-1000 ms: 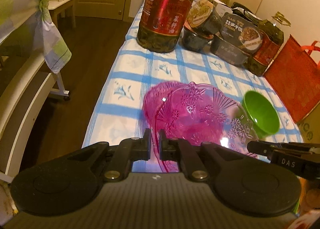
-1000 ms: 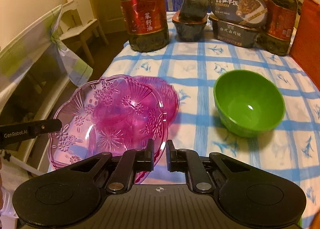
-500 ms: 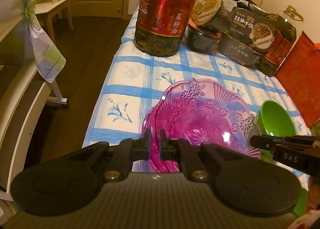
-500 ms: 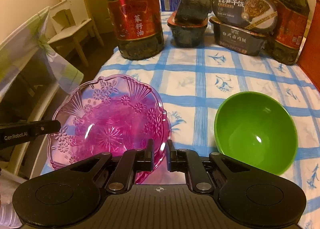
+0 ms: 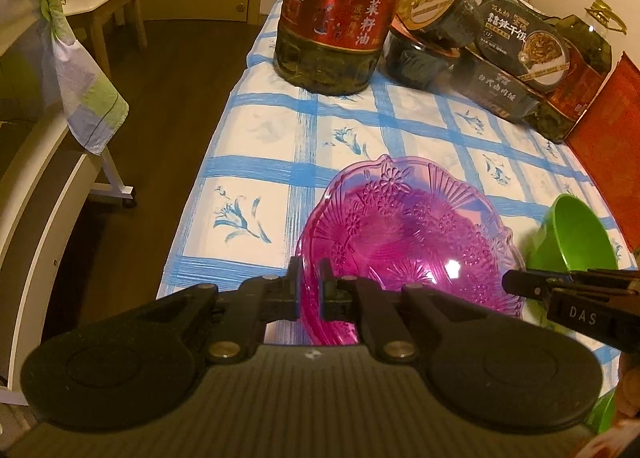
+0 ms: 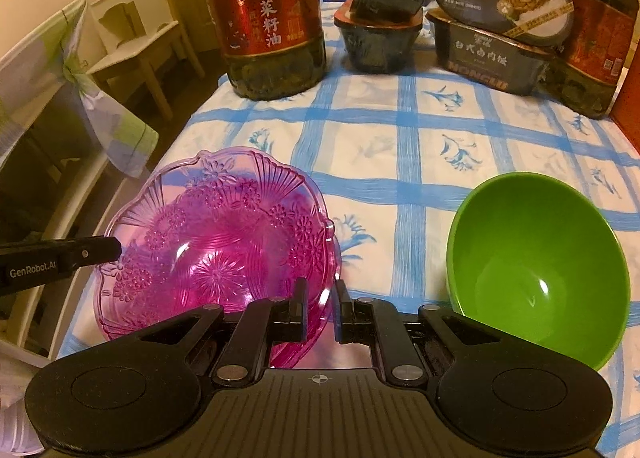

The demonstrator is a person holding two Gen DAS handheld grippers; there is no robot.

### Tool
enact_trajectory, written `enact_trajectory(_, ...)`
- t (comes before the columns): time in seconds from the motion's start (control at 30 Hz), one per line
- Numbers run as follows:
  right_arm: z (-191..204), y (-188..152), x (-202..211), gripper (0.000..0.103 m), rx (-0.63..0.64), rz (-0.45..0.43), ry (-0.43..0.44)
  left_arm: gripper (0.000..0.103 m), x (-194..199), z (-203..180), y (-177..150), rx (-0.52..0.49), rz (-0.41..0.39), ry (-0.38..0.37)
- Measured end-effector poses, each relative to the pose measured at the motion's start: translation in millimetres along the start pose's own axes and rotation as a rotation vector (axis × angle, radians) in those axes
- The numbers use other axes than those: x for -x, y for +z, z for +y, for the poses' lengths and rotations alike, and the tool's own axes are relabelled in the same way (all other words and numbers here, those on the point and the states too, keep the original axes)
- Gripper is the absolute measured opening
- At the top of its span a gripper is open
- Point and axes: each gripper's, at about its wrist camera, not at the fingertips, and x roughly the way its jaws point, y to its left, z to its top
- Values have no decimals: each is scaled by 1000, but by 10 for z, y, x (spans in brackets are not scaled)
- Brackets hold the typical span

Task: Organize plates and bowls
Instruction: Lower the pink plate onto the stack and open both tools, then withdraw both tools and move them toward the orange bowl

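A pink see-through glass plate [image 5: 408, 234] with a flower pattern is held between both grippers, right over a second pink plate whose edge barely shows beneath it. My left gripper [image 5: 310, 288] is shut on its left rim. My right gripper [image 6: 322, 310] is shut on its right rim, with the plate [image 6: 216, 254] to the left in that view. A green bowl [image 6: 540, 270] stands on the checked tablecloth to the right of the plates; it also shows in the left wrist view [image 5: 574, 234].
A big oil bottle [image 6: 268, 17] with a red label, dark food tubs [image 6: 380, 37], boxed meals [image 6: 496, 41] and a second oil bottle [image 6: 592, 29] stand at the table's far end. A red bag [image 5: 616, 161] is at the right. A chair with a cloth [image 5: 80, 89] stands left.
The held pink plate has moved from beside the second pink plate to right over it, and has come lower. Both grippers stayed shut on its rim.
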Motion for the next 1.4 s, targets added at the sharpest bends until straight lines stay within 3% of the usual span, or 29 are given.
enact_trajectory(0.07, -7, 1, -29, 12, 7, -11, 16, 10, -27, 7, -1, 3, -6, 2)
enact_trajectory(0.1, -6, -1, -34, 13, 9, -12, 15, 19, -36, 18, -5, 11, -6, 0)
enact_trajectory(0.13, -12, -6, -29, 18, 7, -15, 14, 21, -32, 23, -14, 16, -7, -1)
enact_trajectory(0.17, -15, -13, -13, 23, 1, -22, 19, 21, -21, 24, -20, 16, -13, 1)
enact_trajectory(0.23, -39, -30, 28, 53, -16, -37, 17, 21, 25, 23, -39, 17, -25, 0)
enact_trajectory(0.27, -57, -42, 60, 55, -28, -45, 12, 22, 59, 27, -52, 22, -31, -4)
enact_trajectory(0.5, -81, -115, 340, 55, -63, -64, 33, 24, 396, 6, -179, 48, -86, -17)
enact_trajectory(0.63, -64, -241, 569, 55, -80, -78, 38, 30, 601, -36, -303, 66, -104, -34)
enact_trajectory(0.83, -39, -525, 978, 55, -101, -96, 49, 34, 881, -166, -586, 80, -103, -58)
enact_trajectory(1.13, -88, -1013, 1553, 55, -115, -130, 40, 52, 1275, -399, -1092, 97, -112, -89)
enact_trajectory(1.4, -207, -1447, 1916, 56, -134, -124, -5, 58, 1586, -643, -1483, 78, -114, -107)
